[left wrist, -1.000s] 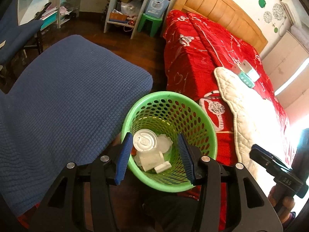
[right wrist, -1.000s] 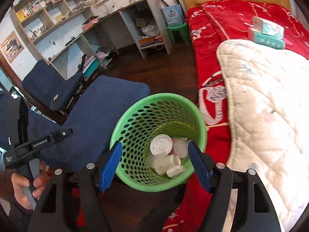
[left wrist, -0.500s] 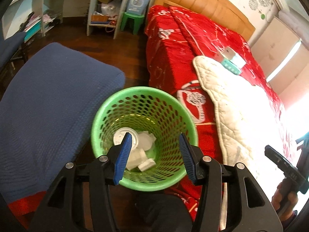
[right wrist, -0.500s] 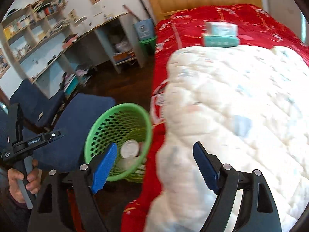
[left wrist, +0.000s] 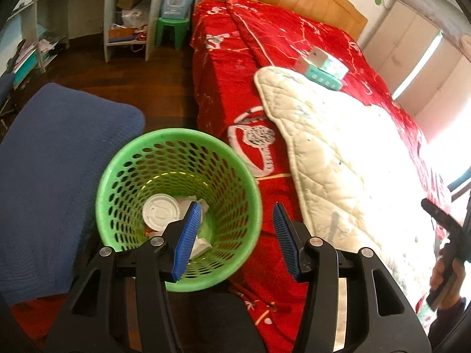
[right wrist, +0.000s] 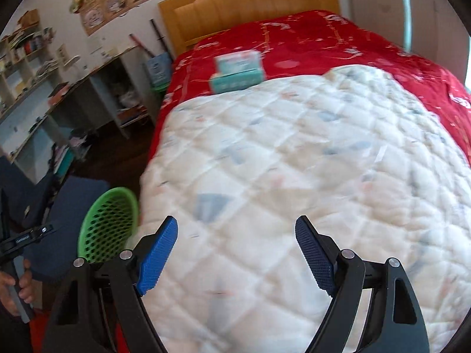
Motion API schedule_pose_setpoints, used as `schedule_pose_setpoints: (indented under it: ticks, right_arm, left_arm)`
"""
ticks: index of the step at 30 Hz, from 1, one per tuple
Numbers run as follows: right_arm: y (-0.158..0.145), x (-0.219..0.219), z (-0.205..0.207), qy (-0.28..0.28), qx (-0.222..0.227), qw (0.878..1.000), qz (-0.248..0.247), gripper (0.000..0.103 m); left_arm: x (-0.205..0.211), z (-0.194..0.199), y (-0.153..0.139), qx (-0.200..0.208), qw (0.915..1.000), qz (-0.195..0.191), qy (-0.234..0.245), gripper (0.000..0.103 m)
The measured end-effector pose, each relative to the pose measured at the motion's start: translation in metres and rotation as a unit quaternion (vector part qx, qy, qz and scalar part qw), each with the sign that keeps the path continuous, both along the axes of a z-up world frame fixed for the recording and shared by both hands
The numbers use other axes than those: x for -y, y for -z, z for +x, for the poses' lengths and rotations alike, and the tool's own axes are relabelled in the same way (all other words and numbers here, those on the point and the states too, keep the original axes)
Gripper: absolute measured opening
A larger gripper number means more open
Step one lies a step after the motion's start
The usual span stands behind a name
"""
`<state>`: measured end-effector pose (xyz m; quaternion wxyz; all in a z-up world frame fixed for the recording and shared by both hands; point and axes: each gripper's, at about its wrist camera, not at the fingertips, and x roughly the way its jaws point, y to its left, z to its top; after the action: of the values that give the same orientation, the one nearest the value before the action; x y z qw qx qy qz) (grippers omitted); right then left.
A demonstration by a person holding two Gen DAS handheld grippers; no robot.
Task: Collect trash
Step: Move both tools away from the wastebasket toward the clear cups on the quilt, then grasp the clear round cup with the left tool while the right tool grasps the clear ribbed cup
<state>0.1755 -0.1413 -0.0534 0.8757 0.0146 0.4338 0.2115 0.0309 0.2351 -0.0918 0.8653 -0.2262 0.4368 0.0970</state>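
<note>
A green perforated basket (left wrist: 176, 136) stands on the floor beside the bed. It holds a white round lid (left wrist: 160, 211) and crumpled white scraps. My left gripper (left wrist: 237, 214) hovers open over the basket's right rim with nothing between its blue pads. My right gripper (right wrist: 237, 223) is open and empty above the white quilt (right wrist: 294, 161). From there the basket (right wrist: 97, 214) lies at the lower left. A hand holds the right gripper's handle (left wrist: 444, 253) at the edge of the left wrist view.
The bed has a red cover (left wrist: 235, 67), and two teal-and-white tissue packs (right wrist: 237, 73) lie stacked on it. A blue padded chair seat (left wrist: 59, 161) is left of the basket. Shelves and a green stool (left wrist: 172, 29) line the far wall across a dark wooden floor.
The right gripper swung from over the basket to over the white quilt, and its jaws widened. The left gripper shifted right, so the basket slid left in its view.
</note>
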Motion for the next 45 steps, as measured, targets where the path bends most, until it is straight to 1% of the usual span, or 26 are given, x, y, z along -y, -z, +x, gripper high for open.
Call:
schedule_pose_setpoints:
  ticks: [6,9,11,12,16,19,27,29,32,34,37,41,45]
  right_arm:
    - [-0.006,0.046,0.035,0.031,0.006,0.999,-0.023,0.079]
    - [-0.005,0.064,0.054,0.038,-0.002,0.999,-0.028,0.079]
    - [-0.004,0.070,0.065,0.036,-0.003,0.999,-0.038,0.079]
    - [-0.002,0.073,0.073,0.034,-0.002,0.998,-0.054,0.079]
    - [0.004,0.081,0.097,0.029,-0.005,0.997,-0.074,0.079]
    - [0.011,0.081,0.116,0.015,-0.010,0.996,-0.087,0.079]
    - [0.029,0.063,0.159,-0.056,-0.025,0.989,-0.133,0.079]
    - [0.035,0.060,0.169,-0.075,-0.040,0.988,-0.126,0.079]
    - [0.042,0.058,0.182,-0.088,-0.051,0.986,-0.130,0.079]
    - [0.049,0.056,0.189,-0.102,-0.067,0.985,-0.125,0.079]
    - [0.057,0.051,0.192,-0.125,-0.073,0.981,-0.130,0.079]
    - [0.066,0.055,0.202,-0.115,-0.088,0.982,-0.124,0.079]
    - [0.074,0.060,0.207,-0.116,-0.099,0.981,-0.120,0.074]
  left_arm:
    - [0.024,0.020,-0.002,-0.005,0.9997,0.003,0.023,0.051]
    - [0.040,0.030,-0.003,-0.007,0.9992,0.006,0.039,0.051]
    - [0.051,0.037,-0.005,-0.008,0.9986,0.009,0.051,0.051]
    - [0.055,0.041,-0.005,-0.008,0.9984,0.010,0.056,0.052]
    - [0.072,0.057,-0.007,-0.009,0.9970,0.012,0.076,0.054]
    - [0.086,0.070,-0.008,-0.010,0.9955,0.016,0.093,0.055]
    - [0.120,0.098,-0.004,-0.013,0.9908,0.020,0.133,0.055]
    - [0.127,0.101,-0.004,-0.012,0.9894,0.023,0.143,0.055]
    - [0.137,0.107,-0.004,-0.011,0.9871,0.026,0.158,0.055]
    - [0.143,0.111,-0.004,-0.010,0.9853,0.029,0.168,0.055]
    - [0.151,0.115,-0.002,-0.011,0.9829,0.030,0.181,0.055]
    - [0.163,0.119,0.000,-0.010,0.9794,0.029,0.200,0.056]
    - [0.178,0.125,0.002,-0.009,0.9748,0.025,0.221,0.056]
